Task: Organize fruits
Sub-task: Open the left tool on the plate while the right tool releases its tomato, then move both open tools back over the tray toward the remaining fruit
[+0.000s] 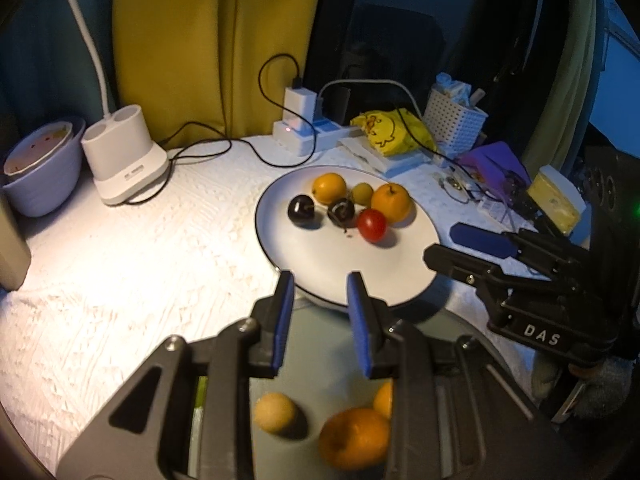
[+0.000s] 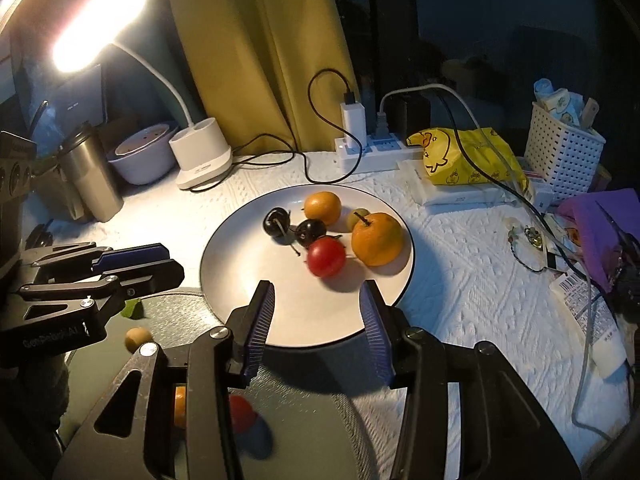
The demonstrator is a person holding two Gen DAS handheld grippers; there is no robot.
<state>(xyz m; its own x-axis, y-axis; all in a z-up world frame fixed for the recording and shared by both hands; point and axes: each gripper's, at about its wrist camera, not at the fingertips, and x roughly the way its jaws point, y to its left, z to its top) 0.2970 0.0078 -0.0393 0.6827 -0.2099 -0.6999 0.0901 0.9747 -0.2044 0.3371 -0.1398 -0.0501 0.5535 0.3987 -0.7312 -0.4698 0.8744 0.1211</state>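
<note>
Loose fruit on grey near plate (image 1: 304, 364) under both hand-held grippers, left (image 1: 320, 292) and right (image 2: 318, 300), each spread and empty, probably mid-transfer; beyond, sorted fruit clustered on far half of white plate (image 2: 224, 280), mid-table.

Left wrist view: grey tray (image 1: 320, 360) mostly hidden under the left gripper body; a blurred orange fruit (image 1: 354, 442) sits at 6 o'clock, a second orange (image 1: 384, 398) half hidden behind the right finger, and a tan ball (image 1: 275, 413) too blurred to name. Right wrist view: red fruit (image 2: 242, 414) at 7 o'clock blurred and part-hidden by the frame; small orange piece (image 2: 180, 406) mostly covered. Red tomato (image 2: 326, 257) on the plate (image 2: 304, 320) is motion-blurred. Lamp head (image 2: 96, 24) blown out, cut at 10 o'clock.
</note>
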